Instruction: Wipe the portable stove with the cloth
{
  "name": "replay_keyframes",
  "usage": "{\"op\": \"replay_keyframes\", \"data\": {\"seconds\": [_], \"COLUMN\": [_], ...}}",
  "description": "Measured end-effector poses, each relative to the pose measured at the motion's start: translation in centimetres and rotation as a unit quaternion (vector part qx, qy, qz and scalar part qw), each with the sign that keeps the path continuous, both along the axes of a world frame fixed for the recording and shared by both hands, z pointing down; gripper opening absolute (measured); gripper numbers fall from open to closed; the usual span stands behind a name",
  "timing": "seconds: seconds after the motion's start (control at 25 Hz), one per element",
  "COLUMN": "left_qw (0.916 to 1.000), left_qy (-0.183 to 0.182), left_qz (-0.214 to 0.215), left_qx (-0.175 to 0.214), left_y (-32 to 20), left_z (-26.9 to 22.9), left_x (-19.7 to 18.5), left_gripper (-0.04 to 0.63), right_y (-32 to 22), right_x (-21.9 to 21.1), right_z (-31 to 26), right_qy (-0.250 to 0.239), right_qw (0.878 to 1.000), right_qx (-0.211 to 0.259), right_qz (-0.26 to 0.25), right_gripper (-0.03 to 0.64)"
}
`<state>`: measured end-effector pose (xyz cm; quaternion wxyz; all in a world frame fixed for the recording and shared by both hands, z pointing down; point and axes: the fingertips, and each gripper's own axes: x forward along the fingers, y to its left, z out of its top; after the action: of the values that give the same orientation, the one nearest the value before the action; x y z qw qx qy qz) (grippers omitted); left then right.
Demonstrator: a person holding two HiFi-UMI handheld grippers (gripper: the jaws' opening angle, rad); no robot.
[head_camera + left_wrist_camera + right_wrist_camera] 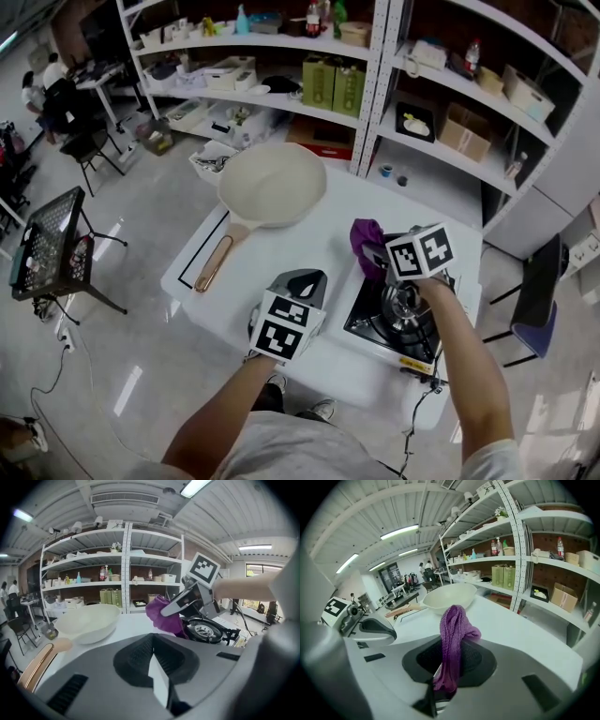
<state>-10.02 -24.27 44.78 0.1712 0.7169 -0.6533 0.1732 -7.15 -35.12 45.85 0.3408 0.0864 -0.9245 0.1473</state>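
The portable stove [370,325] sits at the table's front right, its round burner [205,631] bare. My right gripper [375,255] is shut on a purple cloth [366,237], held just above the stove's far left corner. In the right gripper view the cloth [452,639] stands up out of the jaws and droops over. My left gripper [302,281] rests low over the table just left of the stove, jaws together with nothing between them. From the left gripper view, the cloth [161,616] hangs beside the burner.
A wide white pan [272,183] with a copper handle [214,264] lies at the back left of the white table [281,248]. Loaded shelves [375,84] stand behind. A black crate cart [47,244] is on the floor at left, a chair [539,300] at right.
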Motion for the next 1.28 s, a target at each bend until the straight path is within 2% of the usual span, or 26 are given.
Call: {"op": "replay_keyframes", "data": {"seconds": [0.28, 0.44, 0.64, 1.28], "left_qw": [0.9996, 0.9996, 0.9998, 0.9981], "left_qy": [0.003, 0.004, 0.005, 0.016], "left_qz": [-0.027, -0.029, -0.015, 0.059], "left_qx": [-0.003, -0.005, -0.009, -0.008], "left_y": [1.2, 1.6, 2.2, 4.4], "left_z": [0.8, 1.0, 1.5, 1.2], "left_x": [0.7, 1.6, 2.3, 2.8], "left_gripper": [0.005, 0.005, 0.005, 0.005], "right_y": [1.4, 2.6, 4.8, 9.4], "right_x": [1.1, 1.5, 1.5, 2.3], "right_z": [0.2, 0.2, 0.7, 1.1], "right_qy": [-0.014, -0.020, -0.020, -0.005], "right_qw": [0.999, 0.999, 0.998, 0.997], "right_qx": [-0.034, -0.035, -0.046, -0.076], "right_qz": [-0.008, -0.019, -0.027, 0.017], "right_gripper": [0.063, 0.063, 0.063, 0.063]}}
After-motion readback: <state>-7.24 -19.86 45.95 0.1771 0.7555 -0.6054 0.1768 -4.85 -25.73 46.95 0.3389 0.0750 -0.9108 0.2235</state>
